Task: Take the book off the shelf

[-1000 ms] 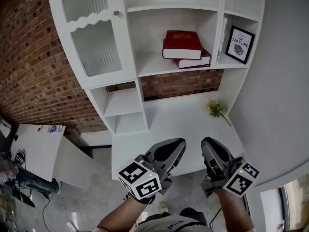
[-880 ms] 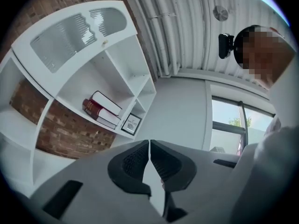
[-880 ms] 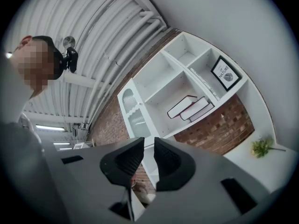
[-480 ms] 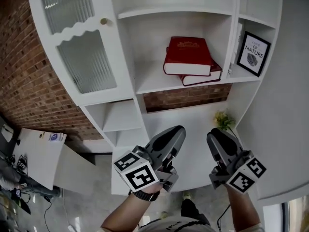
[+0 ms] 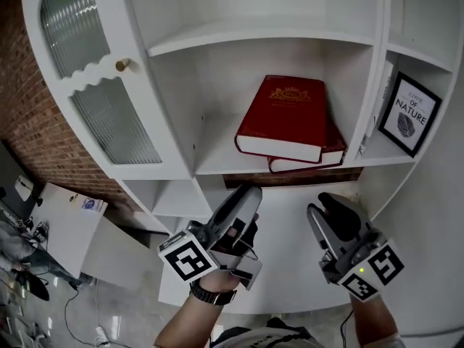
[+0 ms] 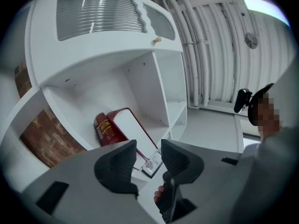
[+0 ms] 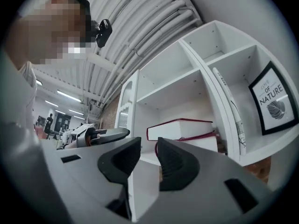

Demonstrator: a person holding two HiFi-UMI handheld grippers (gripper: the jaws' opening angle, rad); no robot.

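Left tool (image 5: 245,198) and right tool (image 5: 330,207) had just been opening, jaws slightly apart, empty. The upper red book (image 5: 286,118) lay flat on the shelf (image 5: 210,162), farther ahead between them, long axis running inward, about equally near both.

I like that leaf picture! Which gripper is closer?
Right. The right gripper is just below-left of the picture; the left gripper is farther left, under the red books. Both sets of fingers have just been opening, empty.
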